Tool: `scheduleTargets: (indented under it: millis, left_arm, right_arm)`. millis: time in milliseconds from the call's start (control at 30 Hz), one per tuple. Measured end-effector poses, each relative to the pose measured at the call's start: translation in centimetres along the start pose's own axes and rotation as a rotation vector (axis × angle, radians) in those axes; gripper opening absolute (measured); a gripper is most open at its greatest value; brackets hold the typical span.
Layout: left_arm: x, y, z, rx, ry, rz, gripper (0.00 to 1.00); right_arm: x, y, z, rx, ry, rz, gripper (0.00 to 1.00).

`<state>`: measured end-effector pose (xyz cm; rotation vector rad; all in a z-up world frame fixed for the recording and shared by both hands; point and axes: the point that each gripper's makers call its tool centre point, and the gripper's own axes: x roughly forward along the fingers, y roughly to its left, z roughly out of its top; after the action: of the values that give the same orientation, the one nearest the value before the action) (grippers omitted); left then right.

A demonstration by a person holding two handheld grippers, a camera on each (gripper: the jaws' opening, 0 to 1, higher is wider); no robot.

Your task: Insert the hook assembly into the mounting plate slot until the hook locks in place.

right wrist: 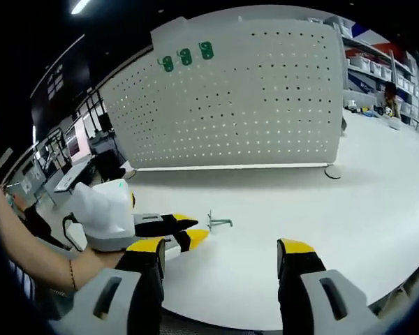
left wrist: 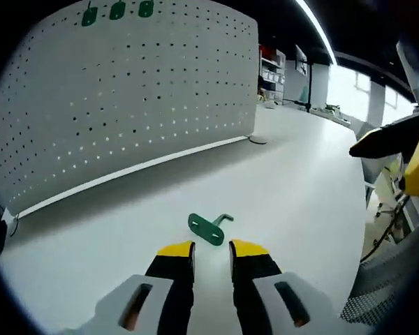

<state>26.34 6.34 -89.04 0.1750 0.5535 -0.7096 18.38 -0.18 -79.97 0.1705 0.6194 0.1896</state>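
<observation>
No containers on the desk (left wrist: 293, 181); the nearest thing to a holder is the white perforated panel (left wrist: 126, 98) standing upright along the desk's far side w/ three green hooks (left wrist: 117, 10) already hung in a row near its top edge, seen also in right gripper view (right wrist: 186, 56). The loose green hook assembly (left wrist: 209, 227) lies flat on the desk top, well apart from the panel and just ahead of the left gripper (left wrist: 212, 249). Left gripper: jaws parted a little, nothing between them, yellow tips just short of the hook's plate; can't tell if they touch it. In right gripper view the same hook (right wrist: 218, 222) sits mid-desk, just beyond the left gripper's yellow tips, a person's hand (right wrist: 91, 262) behind the tool near the desk's near edge. Right gripper (right wrist: 223, 250): jaws wide apart, holding nothing, hovering over the desk's near edge, well back from the hook. Shelving shows in the bkgd.
</observation>
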Motion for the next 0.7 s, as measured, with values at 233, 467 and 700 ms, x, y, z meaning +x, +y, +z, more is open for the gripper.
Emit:
scheduleTargets:
  millis: [233,467,700]
  left_arm:
    - [0.9,0.2,-0.2,0.002,-0.001,0.017,0.21]
    - [1.7,-0.1,-0.5,0.046,0.009,0.033,0.18]
    - [2.2,-0.2,-0.1,0.057,-0.006,0.037,0.12]
  right_arm:
    - [0.2,-0.4,-0.2,0.025,0.009,-0.009,0.63]
    - [0.2,-0.7,-0.6,0.076,0.032,-0.008,0.61]
    - [0.3,-0.8,-0.8,0.090,0.043,-0.012,0.61]
